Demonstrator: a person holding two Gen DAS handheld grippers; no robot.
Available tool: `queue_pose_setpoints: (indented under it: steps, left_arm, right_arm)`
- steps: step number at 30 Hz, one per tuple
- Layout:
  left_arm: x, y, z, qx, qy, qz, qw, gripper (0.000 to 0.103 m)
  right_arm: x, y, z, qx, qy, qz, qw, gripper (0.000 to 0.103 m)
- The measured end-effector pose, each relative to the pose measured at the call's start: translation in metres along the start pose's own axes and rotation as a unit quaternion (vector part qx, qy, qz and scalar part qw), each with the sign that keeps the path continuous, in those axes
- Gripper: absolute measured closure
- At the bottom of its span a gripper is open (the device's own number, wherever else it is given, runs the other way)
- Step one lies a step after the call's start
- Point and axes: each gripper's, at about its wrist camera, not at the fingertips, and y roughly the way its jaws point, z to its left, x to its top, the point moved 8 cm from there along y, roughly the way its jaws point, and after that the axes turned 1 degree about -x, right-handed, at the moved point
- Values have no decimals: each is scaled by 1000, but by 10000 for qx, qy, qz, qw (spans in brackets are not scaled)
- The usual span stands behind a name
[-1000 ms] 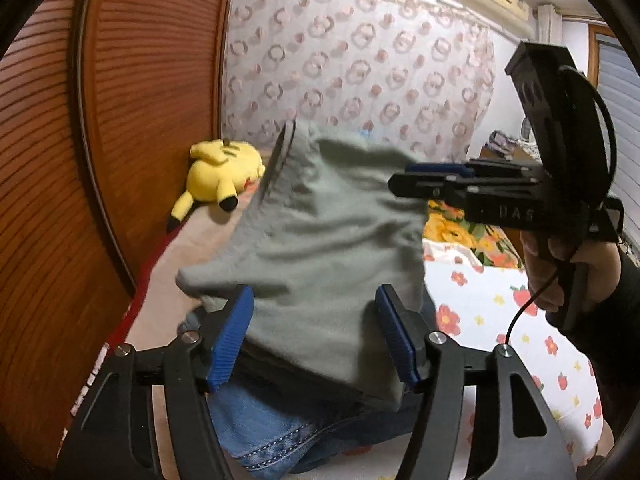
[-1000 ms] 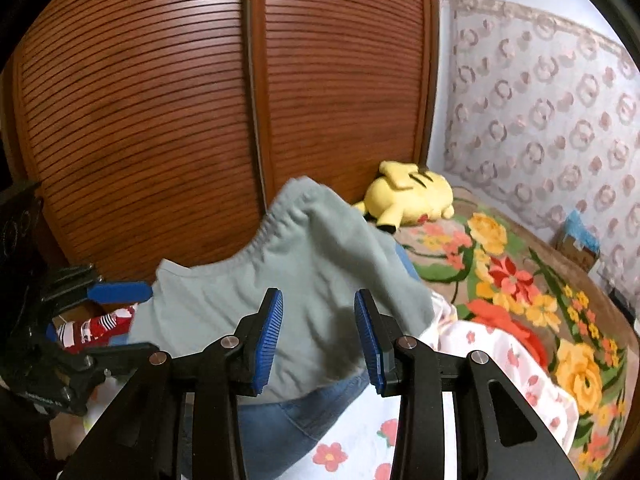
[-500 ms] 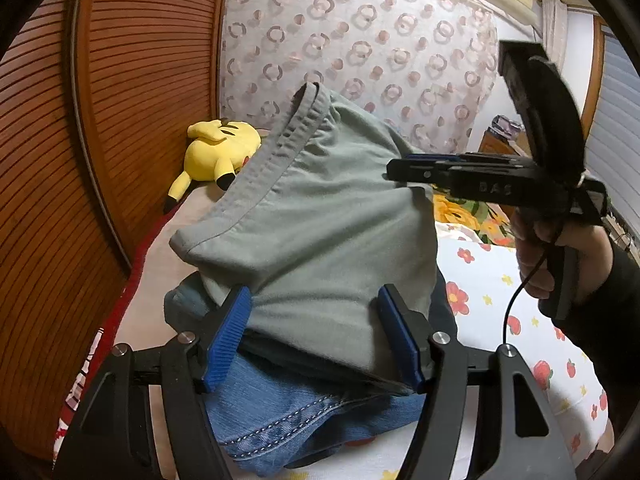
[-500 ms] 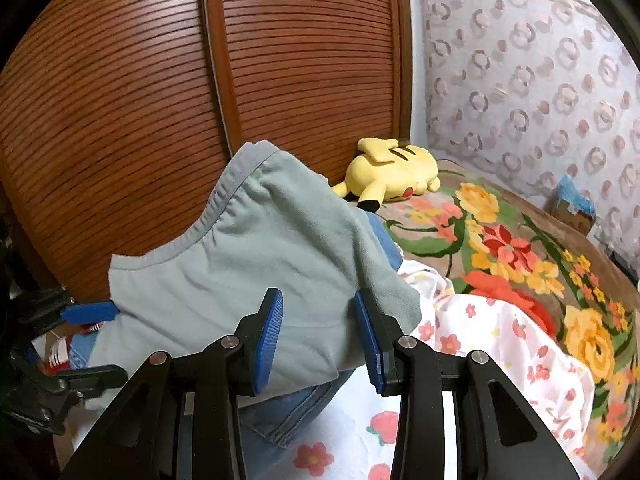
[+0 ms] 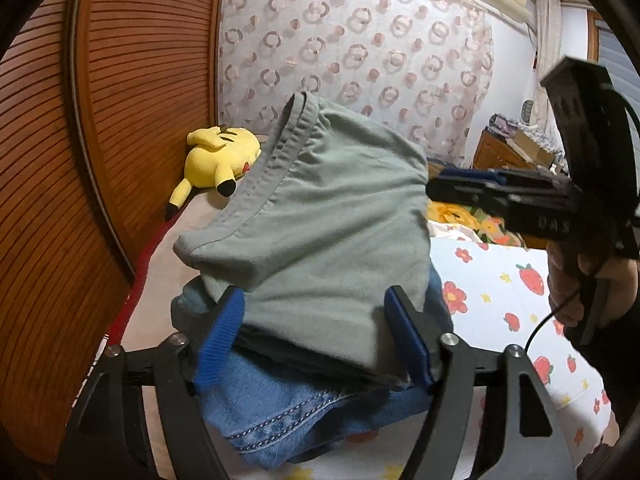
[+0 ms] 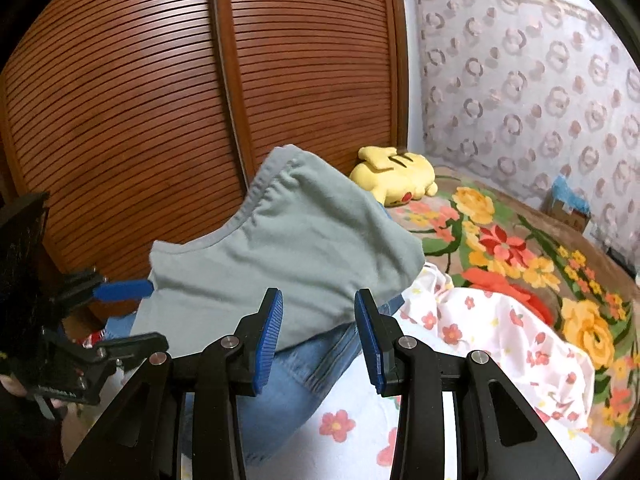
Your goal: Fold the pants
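Note:
Folded grey-green pants point(image 5: 328, 232) lie on top of folded blue jeans point(image 5: 288, 412) on the bed; their elastic waistband curls up at the far end. They also show in the right wrist view point(image 6: 288, 252) over the jeans point(image 6: 296, 380). My left gripper point(image 5: 312, 336) is open, its blue pads on either side of the pants' near edge. My right gripper point(image 6: 318, 340) is open at the stack's side, holding nothing; it shows in the left wrist view point(image 5: 468, 184) beside the pants.
A yellow plush toy point(image 5: 220, 156) lies by the brown slatted wardrobe point(image 6: 160, 100). A white flowered sheet point(image 5: 516, 292) and a bright flowered blanket point(image 6: 520, 248) cover the bed. A patterned curtain point(image 5: 360, 52) hangs behind.
The pants have settled lower onto the jeans. My right gripper has drawn back from the pants' edge and both grippers have shifted slightly.

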Motion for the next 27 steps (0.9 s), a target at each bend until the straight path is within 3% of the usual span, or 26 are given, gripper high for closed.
queue_pose_setpoints:
  steps: [2, 3, 10, 18, 27]
  left_arm:
    - [1, -5, 0, 12, 40, -37, 10000, 28]
    - [1, -7, 0, 33, 57, -68, 10000, 20]
    - [5, -31, -4, 57, 110, -368, 9992, 15]
    - [8, -55, -9, 167, 248, -576, 9979, 15]
    - [-1, -65, -19, 183, 189, -474, 9985, 15]
  right_arm:
    - [-3, -6, 4, 2, 25, -35, 10000, 64]
    - [-3, -9, 6, -8, 39, -59, 10000, 64]
    - [-16, -31, 17, -30, 111, -159, 9998, 64]
    - [-26, -55, 27, -101, 174, -272, 9994, 58]
    - [-45, -73, 37, -213, 318, -290, 9988, 48]
